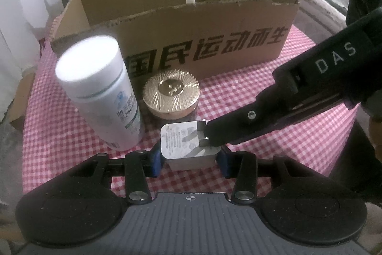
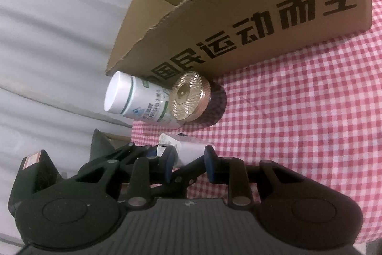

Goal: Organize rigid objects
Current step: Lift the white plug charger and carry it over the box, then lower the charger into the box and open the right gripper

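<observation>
- Pink-white checked tablecloth [image 1: 298, 78], open brown cardboard box [image 1: 214, 44] behind.
- White cylindrical bottle [image 1: 105, 92] and gold-lidded round jar [image 1: 171, 97] stand left, upright.
- Left gripper [image 1: 189, 159] clamped on white plug adapter [image 1: 183, 142], prongs facing box.
- Right gripper [image 2: 188, 163]: jaws apart around adapter, arriving from right.

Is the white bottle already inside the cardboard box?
No, the white bottle stands on the checkered cloth in front of the cardboard box, beside the gold-lidded jar.
</observation>
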### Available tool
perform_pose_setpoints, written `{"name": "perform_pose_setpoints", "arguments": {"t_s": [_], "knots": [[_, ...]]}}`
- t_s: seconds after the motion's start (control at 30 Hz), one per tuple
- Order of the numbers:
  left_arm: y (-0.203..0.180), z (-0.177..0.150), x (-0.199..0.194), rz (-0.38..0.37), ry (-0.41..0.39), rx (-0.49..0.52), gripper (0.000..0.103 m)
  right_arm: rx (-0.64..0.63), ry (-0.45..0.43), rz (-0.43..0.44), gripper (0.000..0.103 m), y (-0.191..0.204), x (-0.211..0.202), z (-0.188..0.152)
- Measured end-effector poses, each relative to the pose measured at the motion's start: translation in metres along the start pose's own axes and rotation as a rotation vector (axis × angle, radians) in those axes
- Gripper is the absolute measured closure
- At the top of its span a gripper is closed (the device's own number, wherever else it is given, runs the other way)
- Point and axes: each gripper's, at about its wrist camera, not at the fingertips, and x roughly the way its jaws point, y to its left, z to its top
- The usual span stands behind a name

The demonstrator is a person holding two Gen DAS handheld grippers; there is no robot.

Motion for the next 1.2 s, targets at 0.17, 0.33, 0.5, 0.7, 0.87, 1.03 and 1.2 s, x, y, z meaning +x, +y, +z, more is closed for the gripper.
{"name": "perform_pose_setpoints", "arguments": {"t_s": [0.17, 0.33, 0.5, 0.7, 0.87, 1.03, 1.2], "knots": [[-0.004, 0.011, -0.024, 0.005, -0.041, 0.008, 0.06, -0.017, -0.022, 0.026, 0.073, 0.011, -0.016, -0.003], [-0.008, 0.036, -0.055, 0.024, -0.102, 0.037, 0.06, -0.068, -0.073, 0.062, 0.073, 0.03, -0.042, 0.002], [-0.009, 0.071, -0.073, 0.037, -0.153, 0.075, 0.06, -0.143, -0.143, 0.085, 0.073, 0.055, -0.072, 0.021], [-0.01, 0.126, -0.065, 0.044, -0.181, 0.114, 0.06, -0.198, -0.202, 0.095, 0.073, 0.073, -0.099, 0.064], [-0.007, 0.171, -0.03, 0.003, -0.124, 0.074, 0.06, -0.207, -0.218, 0.049, 0.073, 0.069, -0.105, 0.11], [-0.005, 0.206, 0.019, -0.042, -0.023, 0.006, 0.06, -0.155, -0.199, -0.008, 0.073, 0.047, -0.097, 0.159], [-0.006, 0.224, 0.065, -0.037, 0.066, -0.036, 0.06, -0.116, -0.156, -0.067, 0.073, 0.018, -0.076, 0.198]]}}
